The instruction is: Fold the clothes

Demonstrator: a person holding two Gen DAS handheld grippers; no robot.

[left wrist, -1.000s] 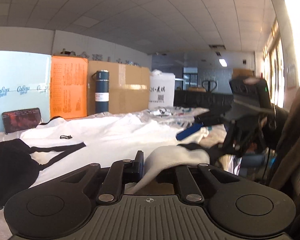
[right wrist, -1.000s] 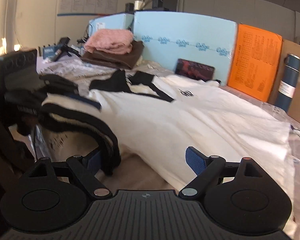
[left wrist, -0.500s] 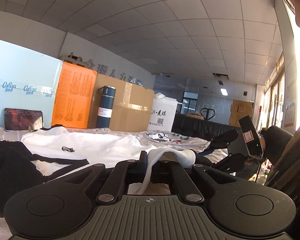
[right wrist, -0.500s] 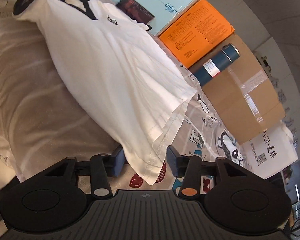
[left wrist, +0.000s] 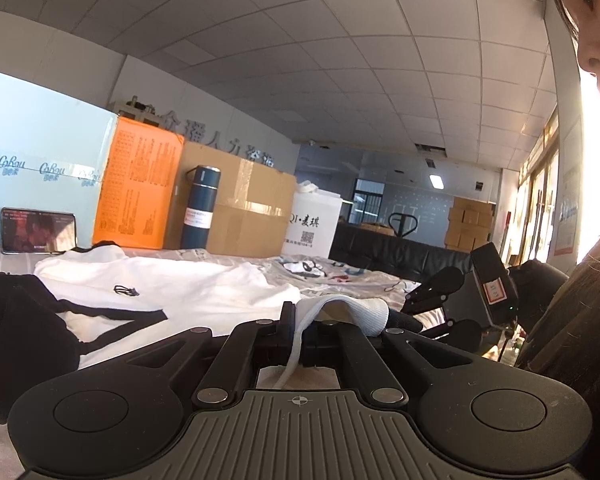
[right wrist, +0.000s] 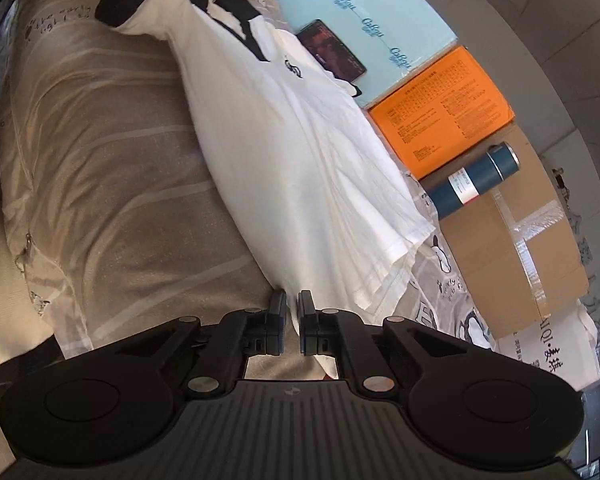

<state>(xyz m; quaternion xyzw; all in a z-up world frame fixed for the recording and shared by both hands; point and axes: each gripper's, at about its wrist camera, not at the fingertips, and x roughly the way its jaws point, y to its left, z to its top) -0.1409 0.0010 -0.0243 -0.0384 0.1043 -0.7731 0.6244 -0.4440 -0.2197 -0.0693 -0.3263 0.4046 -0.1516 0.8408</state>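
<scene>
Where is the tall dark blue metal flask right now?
The dark blue flask stands upright at the back of the bed, between the orange board and the brown cardboard box.

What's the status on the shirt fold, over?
Left gripper shut on white shirt edge. Right gripper shut on shirt's hem. Shirt flat on bed, unfolded. Nothing in the way.

White shirt (right wrist: 300,152), black collar (right wrist: 236,20); orange box (right wrist: 444,112).

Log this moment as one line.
task: fold clothes | left gripper: shut on shirt edge | right gripper: shut at shirt hem | shirt spread on bed
</scene>
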